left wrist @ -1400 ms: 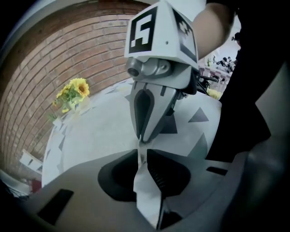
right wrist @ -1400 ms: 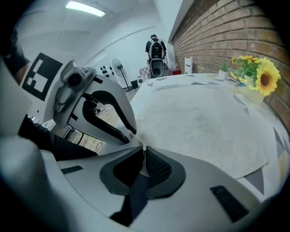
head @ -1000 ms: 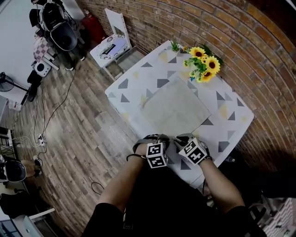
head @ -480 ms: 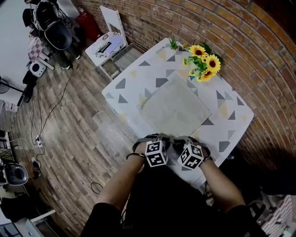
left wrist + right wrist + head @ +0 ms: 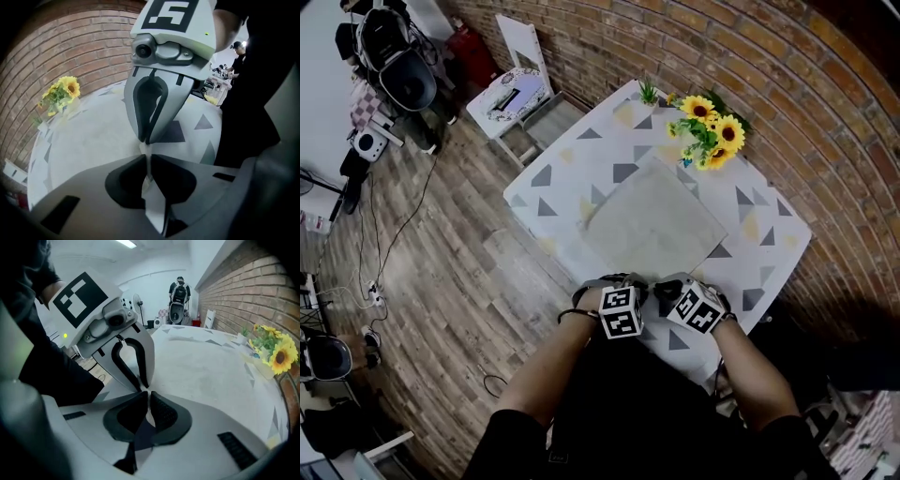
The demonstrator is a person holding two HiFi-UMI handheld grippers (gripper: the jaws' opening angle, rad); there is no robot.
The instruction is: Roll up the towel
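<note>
Towel (image 5: 654,217): pale grey square, lying flat and unrolled at the middle of the table (image 5: 572,159), turned so that its corners point at the table's sides. One corner reaches the table's near edge, where both grippers meet. Patterned cloth shows as a bare margin round the towel on the table's left, far and right parts; the margin is narrowest at the near edge. Left gripper (image 5: 147,161): jaws together, pinching a thin pale fold of the towel that runs up between the pads. Right gripper (image 5: 147,397): jaws have just been closing and now stand together on a thin fold of the same towel, dark in shadow. The two grippers face each other tip to tip over the table's near edge, almost touching, both pointing steeply down. Sunflowers (image 5: 712,127): on the table's far corner, near the towel's far right edge but apart from it; the only thing standing on the table besides a small green plant (image 5: 653,91) just beside them. Brick wall (image 5: 787,84): close along the table's far and right sides, little room there. Wooden floor (image 5: 459,244): open along the table's left side. White chair (image 5: 514,94): off the table's far left corner, apart from it. Black gear (image 5: 398,66) and cables (image 5: 403,225): well away from the table's left side.
</note>
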